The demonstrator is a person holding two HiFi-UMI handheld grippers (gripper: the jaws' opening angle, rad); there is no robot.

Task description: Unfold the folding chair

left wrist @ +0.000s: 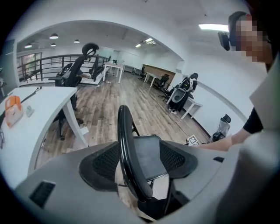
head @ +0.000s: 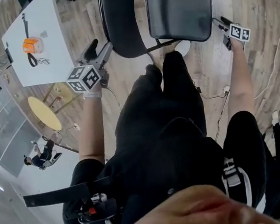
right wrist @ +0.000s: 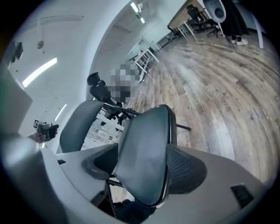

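Observation:
The folding chair stands in front of me on the wood floor. In the head view its dark curved backrest point(head: 122, 20) is on the left and its grey-black seat pad point(head: 178, 9) on the right. My left gripper point(head: 100, 50) is at the backrest's lower left edge. In the left gripper view the thin black backrest edge point(left wrist: 127, 148) runs between the wide-set jaws without touching the pads. My right gripper point(head: 219, 23) is at the seat's right edge. In the right gripper view the seat pad point(right wrist: 146, 144) stands edge-on in the gap of the spread jaws.
A white table point(head: 37, 50) with an orange object point(head: 32, 45) stands at the left, a yellow round table point(head: 43, 112) nearer. My black-trousered legs point(head: 174, 105) are right behind the chair. A cable point(head: 213, 95) lies on the floor at right. Desks and office chairs point(left wrist: 179, 94) stand further off.

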